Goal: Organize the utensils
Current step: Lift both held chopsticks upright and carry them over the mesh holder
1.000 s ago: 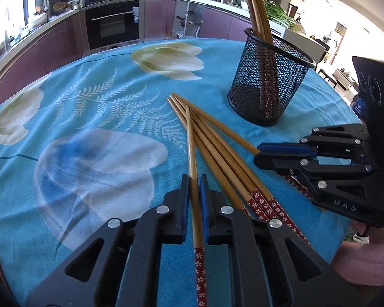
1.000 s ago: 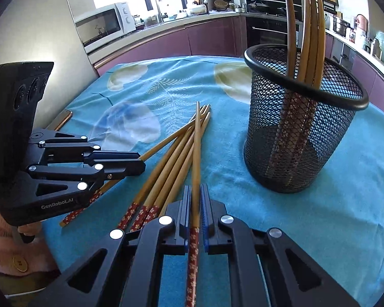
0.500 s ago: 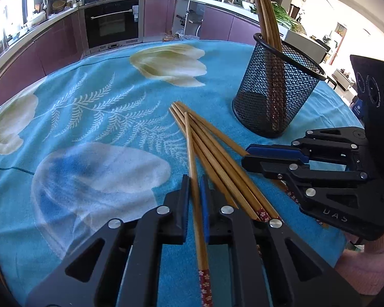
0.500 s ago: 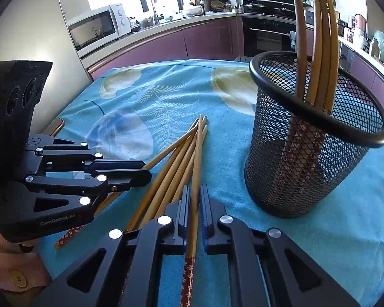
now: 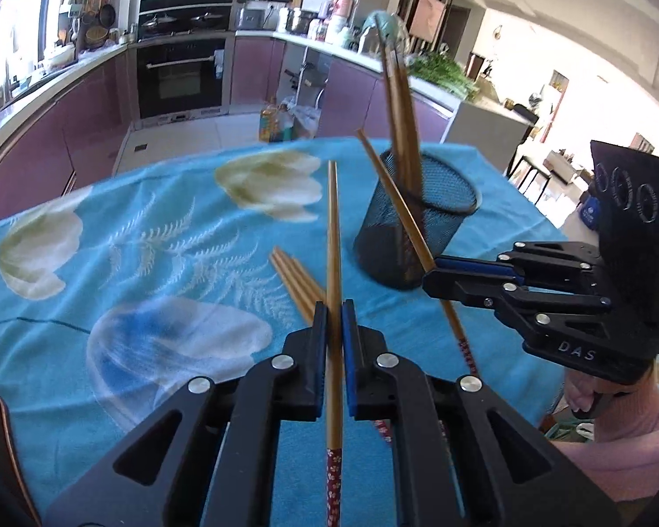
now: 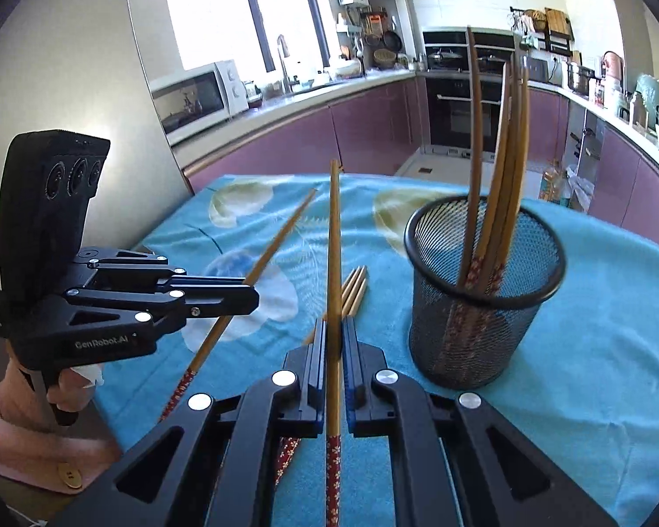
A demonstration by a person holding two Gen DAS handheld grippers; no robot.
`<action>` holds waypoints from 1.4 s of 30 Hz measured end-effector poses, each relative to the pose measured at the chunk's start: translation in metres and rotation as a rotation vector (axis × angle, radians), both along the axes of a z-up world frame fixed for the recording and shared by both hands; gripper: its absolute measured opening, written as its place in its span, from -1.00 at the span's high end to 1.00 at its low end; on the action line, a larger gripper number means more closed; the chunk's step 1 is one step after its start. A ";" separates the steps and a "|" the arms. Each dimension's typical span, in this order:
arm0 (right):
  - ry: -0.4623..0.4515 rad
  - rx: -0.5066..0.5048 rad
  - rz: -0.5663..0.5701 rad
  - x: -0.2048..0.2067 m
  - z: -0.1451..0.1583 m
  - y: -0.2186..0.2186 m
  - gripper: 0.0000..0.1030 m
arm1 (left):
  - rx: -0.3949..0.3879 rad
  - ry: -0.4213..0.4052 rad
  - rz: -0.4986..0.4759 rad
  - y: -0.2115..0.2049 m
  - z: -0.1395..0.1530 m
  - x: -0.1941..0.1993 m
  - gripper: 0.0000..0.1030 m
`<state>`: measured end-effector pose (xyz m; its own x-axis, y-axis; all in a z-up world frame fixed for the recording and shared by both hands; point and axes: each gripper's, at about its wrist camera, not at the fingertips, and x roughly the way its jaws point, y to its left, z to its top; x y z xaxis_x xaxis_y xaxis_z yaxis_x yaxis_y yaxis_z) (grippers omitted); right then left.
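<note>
Both wrist cams look forward and down along their fingers, close over the bench; both share the mesh cup and each other's gripper.

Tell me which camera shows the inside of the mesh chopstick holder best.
The right wrist view: the mesh holder is near, its rim open to the camera, chopsticks leaning inside. The left wrist view shows it farther, blurred, partly crossed by a held chopstick.
</note>
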<state>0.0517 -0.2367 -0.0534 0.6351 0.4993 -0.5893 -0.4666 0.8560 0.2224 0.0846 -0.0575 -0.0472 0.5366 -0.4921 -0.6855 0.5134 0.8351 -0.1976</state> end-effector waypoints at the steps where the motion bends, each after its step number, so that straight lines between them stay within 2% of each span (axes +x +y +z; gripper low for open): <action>1: -0.010 0.010 -0.004 -0.002 0.004 -0.003 0.88 | -0.014 -0.011 -0.006 0.001 0.006 -0.002 0.86; 10: -0.097 0.076 -0.031 -0.013 0.034 -0.024 0.88 | -0.117 -0.096 -0.056 0.009 0.052 -0.019 0.86; 17: -0.148 0.105 -0.051 -0.012 0.053 -0.040 0.88 | -0.189 -0.137 -0.061 0.008 0.075 -0.013 0.86; 35: -0.284 0.101 -0.120 0.000 0.099 -0.071 0.88 | -0.263 -0.244 -0.084 -0.032 0.126 0.020 0.86; 42: -0.298 0.100 -0.145 0.010 0.098 -0.075 0.88 | -0.257 -0.273 -0.081 -0.046 0.134 0.028 0.86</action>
